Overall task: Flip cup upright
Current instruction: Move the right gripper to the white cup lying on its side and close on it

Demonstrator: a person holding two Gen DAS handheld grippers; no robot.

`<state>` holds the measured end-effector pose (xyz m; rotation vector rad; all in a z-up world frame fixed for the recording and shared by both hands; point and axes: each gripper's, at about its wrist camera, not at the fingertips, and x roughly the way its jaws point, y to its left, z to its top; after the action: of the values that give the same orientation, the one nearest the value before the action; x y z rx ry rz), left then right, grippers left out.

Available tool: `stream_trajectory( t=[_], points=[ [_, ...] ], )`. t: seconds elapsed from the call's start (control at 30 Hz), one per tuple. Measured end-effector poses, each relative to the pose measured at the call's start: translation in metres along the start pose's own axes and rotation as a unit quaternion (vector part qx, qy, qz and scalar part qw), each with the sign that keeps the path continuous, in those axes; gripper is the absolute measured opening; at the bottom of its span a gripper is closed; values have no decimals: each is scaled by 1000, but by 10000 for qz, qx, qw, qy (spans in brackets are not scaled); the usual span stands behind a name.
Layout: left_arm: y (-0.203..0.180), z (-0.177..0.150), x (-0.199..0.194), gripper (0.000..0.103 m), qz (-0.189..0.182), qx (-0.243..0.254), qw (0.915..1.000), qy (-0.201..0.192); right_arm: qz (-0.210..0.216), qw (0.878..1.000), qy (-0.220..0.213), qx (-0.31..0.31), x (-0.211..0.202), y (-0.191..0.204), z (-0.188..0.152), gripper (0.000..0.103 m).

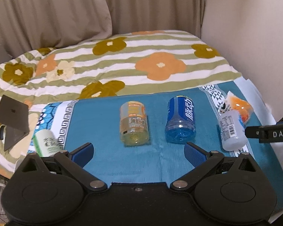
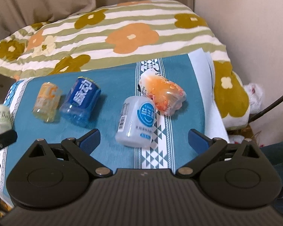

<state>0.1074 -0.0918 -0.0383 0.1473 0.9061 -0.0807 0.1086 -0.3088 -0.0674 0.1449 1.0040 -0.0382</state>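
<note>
Several cut-bottle cups lie on their sides on a teal cloth [image 1: 103,116]. In the left wrist view a yellow cup [image 1: 134,125] and a blue cup [image 1: 180,120] lie just ahead of my open, empty left gripper [image 1: 139,150]. A white cup [image 1: 231,131] and an orange cup [image 1: 237,106] lie at the right. In the right wrist view the white cup [image 2: 136,121] lies just ahead of my open, empty right gripper [image 2: 144,140], touching the orange cup [image 2: 163,96]. The blue cup [image 2: 81,101] and yellow cup [image 2: 46,101] lie to the left.
A green-labelled cup [image 1: 46,142] lies at the cloth's left edge, also in the right wrist view [image 2: 2,118]. A flowered striped quilt [image 1: 122,60] lies behind the cloth. Beige curtains and a wall stand behind. A dark metal stand [image 1: 12,118] is at the left.
</note>
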Motion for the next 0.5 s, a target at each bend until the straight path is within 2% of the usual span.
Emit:
stream_trajectory(
  t=[0.5],
  points=[
    [13, 29, 78, 103, -352, 170, 9972, 632, -158, 9966, 674, 447, 77, 9, 17, 103]
  ],
)
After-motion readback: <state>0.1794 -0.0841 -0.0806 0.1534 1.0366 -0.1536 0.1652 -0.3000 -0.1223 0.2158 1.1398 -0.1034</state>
